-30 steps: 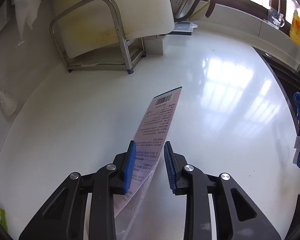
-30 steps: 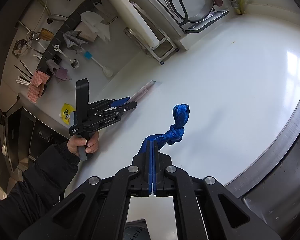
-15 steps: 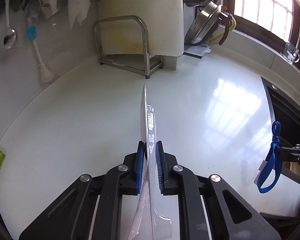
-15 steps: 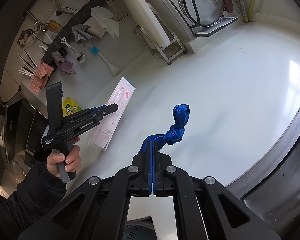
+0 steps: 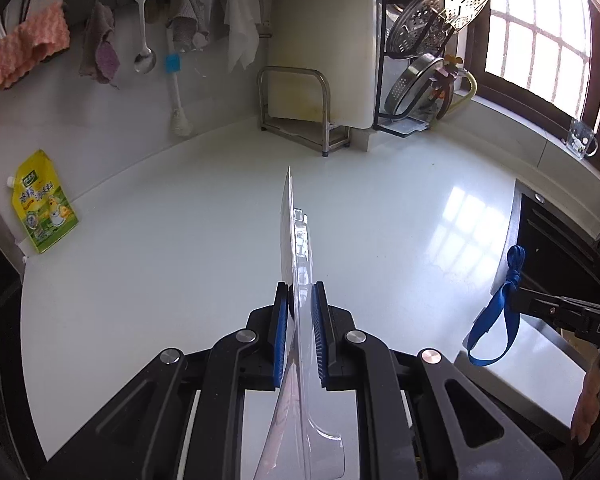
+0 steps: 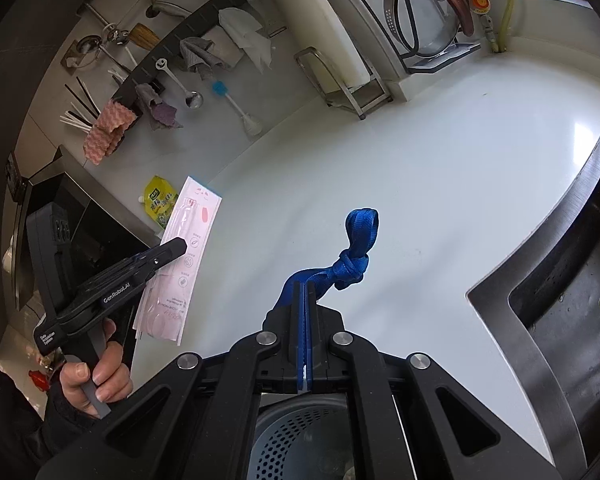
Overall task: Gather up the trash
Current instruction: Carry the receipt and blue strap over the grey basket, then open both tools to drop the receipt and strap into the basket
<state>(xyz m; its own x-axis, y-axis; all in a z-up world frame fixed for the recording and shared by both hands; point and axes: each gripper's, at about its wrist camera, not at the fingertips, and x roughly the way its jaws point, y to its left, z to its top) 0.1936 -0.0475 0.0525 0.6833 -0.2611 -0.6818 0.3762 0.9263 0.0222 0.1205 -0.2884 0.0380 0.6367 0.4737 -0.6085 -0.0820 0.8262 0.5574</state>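
Flat pink-and-white blister package point(image 6: 184, 256), clear plastic bubble on front, held edge-up above white countertop point(image 5: 180, 248), clear of it. Knotted blue fabric strap point(image 6: 350, 258), loop end up, also lifted above countertop, nearer its sink-side edge.

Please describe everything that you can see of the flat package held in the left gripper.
The package is a long, flat blister pack: a pale pink printed card with a clear moulded plastic shell on one face. The shell looks empty. The left gripper is shut on it near the middle, so it stands on edge in the left wrist view, lifted clear of the white counter. Only the blue pads touch it.
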